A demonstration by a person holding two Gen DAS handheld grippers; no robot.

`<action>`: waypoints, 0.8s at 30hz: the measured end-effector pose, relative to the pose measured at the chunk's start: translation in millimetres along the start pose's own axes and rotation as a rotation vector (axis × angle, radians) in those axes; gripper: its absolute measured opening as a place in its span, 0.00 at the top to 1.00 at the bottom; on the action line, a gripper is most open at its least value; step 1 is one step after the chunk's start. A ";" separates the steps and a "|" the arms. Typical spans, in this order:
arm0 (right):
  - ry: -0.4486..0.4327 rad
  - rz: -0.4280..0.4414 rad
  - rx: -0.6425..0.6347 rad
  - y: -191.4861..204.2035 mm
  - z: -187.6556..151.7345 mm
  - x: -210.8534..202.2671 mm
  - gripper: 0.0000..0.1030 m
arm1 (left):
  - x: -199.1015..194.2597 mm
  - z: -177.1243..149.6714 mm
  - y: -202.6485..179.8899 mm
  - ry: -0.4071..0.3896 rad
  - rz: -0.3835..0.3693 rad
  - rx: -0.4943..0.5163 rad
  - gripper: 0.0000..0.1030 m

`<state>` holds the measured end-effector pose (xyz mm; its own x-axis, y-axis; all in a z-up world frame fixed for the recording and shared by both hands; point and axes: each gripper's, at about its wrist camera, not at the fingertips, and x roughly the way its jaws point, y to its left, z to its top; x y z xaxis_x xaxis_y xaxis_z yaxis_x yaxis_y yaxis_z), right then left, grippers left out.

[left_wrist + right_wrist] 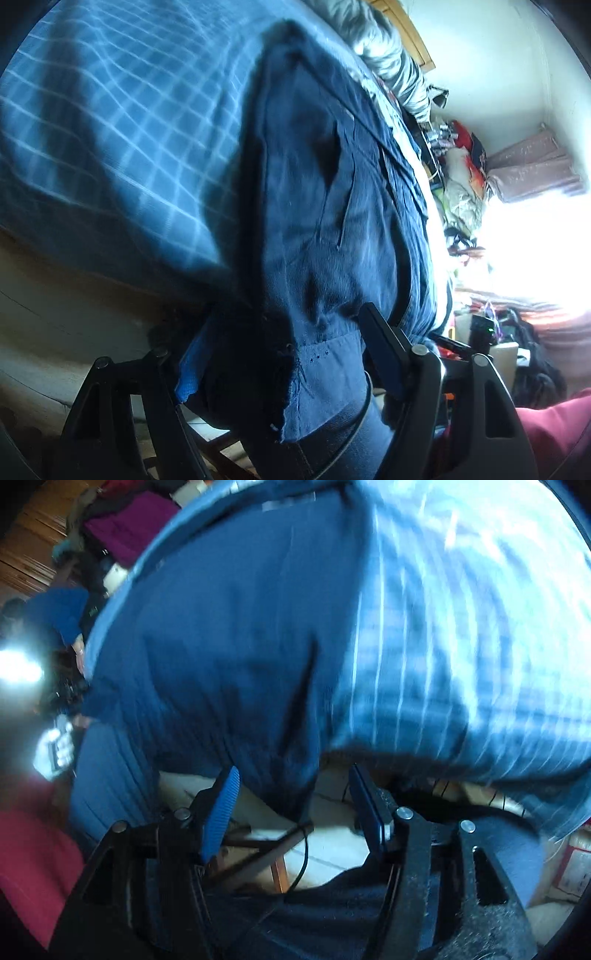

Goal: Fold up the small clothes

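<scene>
A navy garment (pixel 332 192) with a pocket slit lies on the blue checked bedsheet (pixel 110 129), and its frayed hem hangs over the bed's edge. My left gripper (pixel 280 332) stands wide, the hem draped between its fingers; the cloth partly covers the left blue pad (pixel 186 373). In the right wrist view the same navy garment (pixel 221 635) droops off the checked bedsheet (pixel 461 646). A hanging fold of it dips between the blue pads (pixel 221 805) of my open right gripper (pixel 295 771). Neither pad presses on it. This view is blurred.
A grey quilted jacket (pixel 388 48) lies at the bed's far end. Piled clothes and clutter (pixel 461 173) stand against the wall. A red sleeve (pixel 554 428) shows at the right. Under the bed's edge are pale floor tiles (pixel 332 853) and a cable (pixel 303 864).
</scene>
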<state>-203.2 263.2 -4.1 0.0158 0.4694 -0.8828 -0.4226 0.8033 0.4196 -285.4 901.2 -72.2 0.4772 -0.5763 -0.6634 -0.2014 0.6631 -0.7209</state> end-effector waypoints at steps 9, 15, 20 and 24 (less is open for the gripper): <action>0.039 0.093 0.074 -9.4 20.3 29.5 0.39 | 21.7 -7.4 -1.6 0.040 0.005 0.004 0.29; 0.052 0.097 0.044 0.8 28.7 38.2 0.44 | 22.8 -12.8 5.0 0.033 0.014 -0.008 0.35; -0.028 0.153 0.041 14.8 17.1 18.0 0.92 | 15.3 -15.9 1.9 0.014 -0.047 0.016 0.92; -0.214 0.301 0.049 38.0 18.5 -43.8 0.93 | -20.7 -11.0 -34.3 -0.101 -0.187 0.055 0.92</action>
<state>-203.2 279.9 54.4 0.0889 0.7492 -0.6563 -0.3933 0.6318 0.6680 -297.8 885.0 -35.9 0.5856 -0.6430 -0.4937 -0.0557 0.5756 -0.8158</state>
